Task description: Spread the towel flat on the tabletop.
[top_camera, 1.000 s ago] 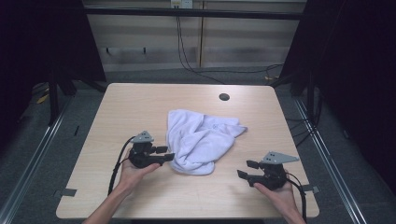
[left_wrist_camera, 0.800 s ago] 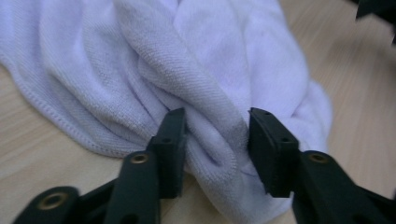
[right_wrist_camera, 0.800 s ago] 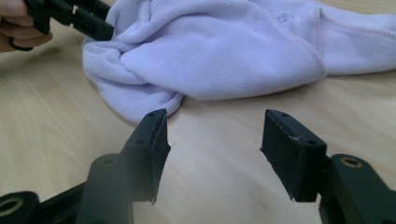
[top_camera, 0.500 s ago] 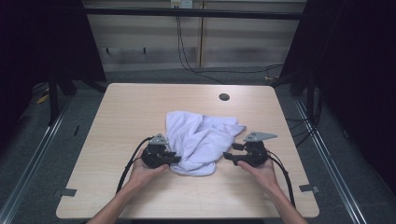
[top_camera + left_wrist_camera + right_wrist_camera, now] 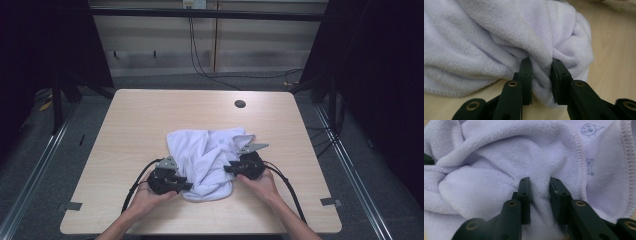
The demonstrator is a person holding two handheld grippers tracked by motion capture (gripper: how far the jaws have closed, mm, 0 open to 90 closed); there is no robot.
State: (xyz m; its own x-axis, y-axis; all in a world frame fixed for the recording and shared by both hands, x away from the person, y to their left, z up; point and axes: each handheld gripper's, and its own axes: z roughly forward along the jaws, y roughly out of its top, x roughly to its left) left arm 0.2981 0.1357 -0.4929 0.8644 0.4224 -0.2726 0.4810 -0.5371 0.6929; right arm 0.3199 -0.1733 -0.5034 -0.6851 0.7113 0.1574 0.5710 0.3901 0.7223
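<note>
Towel (image 5: 205, 162), crumpled white terry, lying near the front middle of the table (image 5: 150, 115) between the two grippers. Both have closed in on it from either side since a second ago: the left gripper (image 5: 540, 75) pinches a fold between narrowed jaws, the right gripper (image 5: 540, 192) likewise. Judged: both grips are taken, so lifting or spreading comes next.

Even overhead light falls on the pale wooden tabletop (image 5: 150, 130) while the surroundings sink into near-black, shadows stay soft and short, and both gripper views render the crumpled white terry towel (image 5: 486, 37) sharply but blur the black jaws nearest the lens.
</note>
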